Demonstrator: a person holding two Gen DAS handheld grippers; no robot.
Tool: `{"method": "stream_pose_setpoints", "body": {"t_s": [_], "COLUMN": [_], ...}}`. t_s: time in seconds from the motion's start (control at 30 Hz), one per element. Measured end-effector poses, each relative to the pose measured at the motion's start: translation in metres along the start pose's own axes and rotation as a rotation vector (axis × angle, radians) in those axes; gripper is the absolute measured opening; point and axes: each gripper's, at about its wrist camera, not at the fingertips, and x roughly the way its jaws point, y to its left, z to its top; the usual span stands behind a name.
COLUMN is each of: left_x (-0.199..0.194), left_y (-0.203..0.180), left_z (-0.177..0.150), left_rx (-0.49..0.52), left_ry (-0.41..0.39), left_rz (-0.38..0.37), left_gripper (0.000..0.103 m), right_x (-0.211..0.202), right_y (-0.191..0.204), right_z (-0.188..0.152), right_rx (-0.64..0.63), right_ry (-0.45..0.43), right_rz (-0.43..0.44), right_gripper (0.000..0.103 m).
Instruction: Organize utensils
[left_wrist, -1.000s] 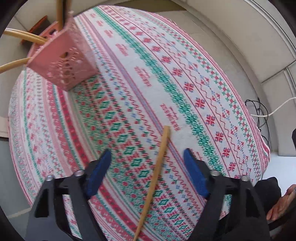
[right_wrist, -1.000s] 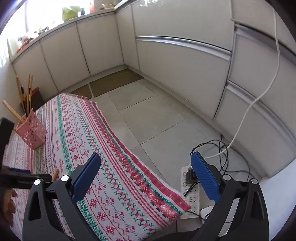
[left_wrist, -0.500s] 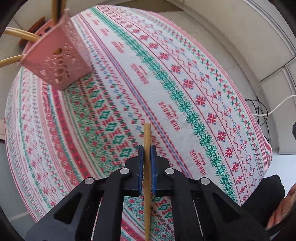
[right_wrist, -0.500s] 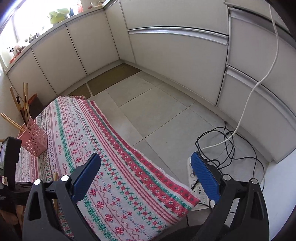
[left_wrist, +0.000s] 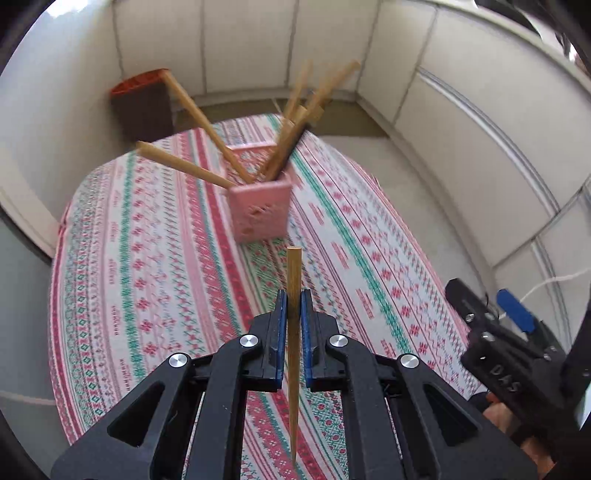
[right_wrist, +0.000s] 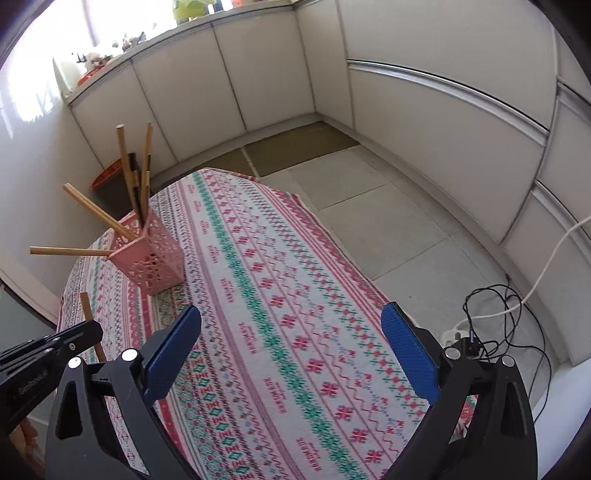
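Nearest, left gripper clamped tight on a slim tapered wooden chopstick, held clear above the red-and-green patterned tablecloth, short of the pink perforated plastic holder. Right gripper spread wide, holding nothing, nearer than that holder. Farther, more wooden chopsticks fanned out inside the holder.

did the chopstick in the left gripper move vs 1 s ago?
Yes. The chopstick, then flat on the tablecloth, is now clamped in the left gripper, lifted clear of the cloth and pointing toward the pink holder.
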Motion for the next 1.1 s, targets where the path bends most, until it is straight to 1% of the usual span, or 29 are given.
{"method": "stream_pose_setpoints", "body": {"t_s": [0.1,0.2,0.3,0.37,0.47,0.57,0.63,0.73,0.87,1.0,1.1], "left_x": [-0.023,-0.056,-0.091,-0.107,-0.119,-0.113,-0.101,-0.082,-0.062,-0.067,-0.079], "left_y": [0.02,0.034,0.042,0.043,0.04,0.038,0.035,0.035,0.038,0.038,0.034], "left_z": [0.012,0.028,0.055,0.074,0.106,0.128,0.138,0.143,0.143,0.143,0.147], "left_rx": [-0.056,-0.108,-0.149,-0.16,-0.154,-0.141,-0.135,-0.142,-0.152,-0.162,-0.142], "left_ry": [-0.076,-0.186,-0.314,-0.381,-0.436,-0.443,-0.413,-0.379,-0.365,-0.384,-0.401], "left_rz": [-0.002,-0.018,-0.037,-0.026,-0.013,0.013,0.033,0.045,0.059,0.042,0.032], "left_gripper": [0.007,0.007,0.007,0.007,0.007,0.007,0.007,0.007,0.007,0.005,0.004], "right_x": [0.001,0.002,0.006,0.007,0.008,0.01,0.012,0.014,0.016,0.017,0.017], "right_y": [0.016,0.022,0.024,0.025,0.021,0.016,0.013,0.01,0.011,0.012,0.013], "right_z": [0.005,0.007,0.006,0.005,0.005,0.01,0.013,0.018,0.022,0.024,0.026], "right_rx": [-0.019,-0.021,-0.024,-0.027,-0.031,-0.034,-0.031,-0.032,-0.044,-0.046,-0.045], "right_ry": [0.001,0.02,0.039,0.051,0.056,0.053,0.053,0.051,0.045,0.045,0.046], "right_rz": [0.028,0.04,0.03,0.031,0.03,0.023,0.019,0.016,0.017,0.024,0.03], "right_gripper": [0.095,0.095,0.095,0.095,0.095,0.095,0.095,0.095,0.095,0.095,0.095]}}
